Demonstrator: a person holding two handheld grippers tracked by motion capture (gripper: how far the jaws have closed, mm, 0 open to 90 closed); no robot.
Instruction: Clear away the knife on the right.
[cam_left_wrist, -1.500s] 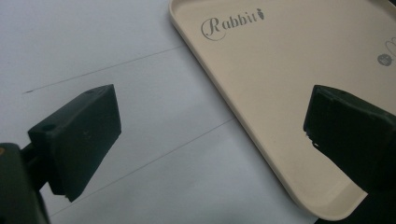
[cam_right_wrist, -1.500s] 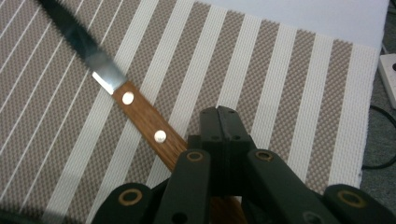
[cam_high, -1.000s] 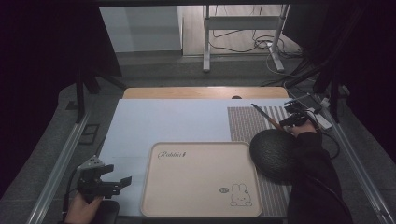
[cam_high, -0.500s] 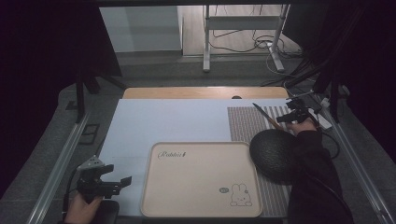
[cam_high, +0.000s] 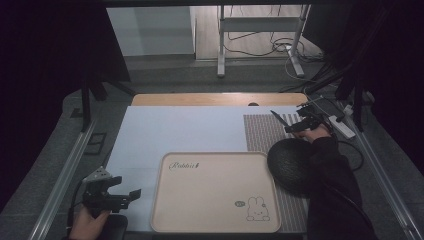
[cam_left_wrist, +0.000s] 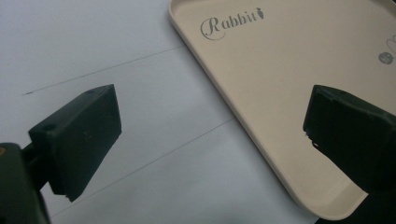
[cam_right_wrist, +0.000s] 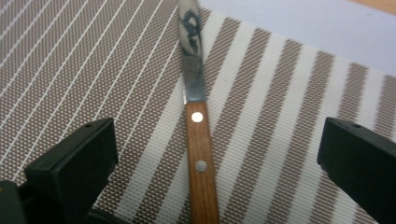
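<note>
Your right arm wears a dark sleeve (cam_high: 335, 185) down to the wrist. Both grippers are black: the left gripper (cam_high: 131, 195) has a grey three-cornered plate (cam_high: 98, 175) on top at 10 o'clock from its jaws; the right gripper (cam_high: 292, 129) trails a black cable (cam_high: 354, 152). Their jaws are blocky, matte pads (cam_right_wrist: 74, 163).

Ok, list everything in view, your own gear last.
knife: one, wooden handle, steel blade, on the striped mat between the open right jaws
striped mat: one, brown and white, table's right side
tray: one, beige, "Rabbit" print, near middle
round object: one, black, right of tray
table sheet: one, pale blue
power strip: one, white, far right
left gripper: black, open, left of tray
right gripper: black, jaws just opened
</note>
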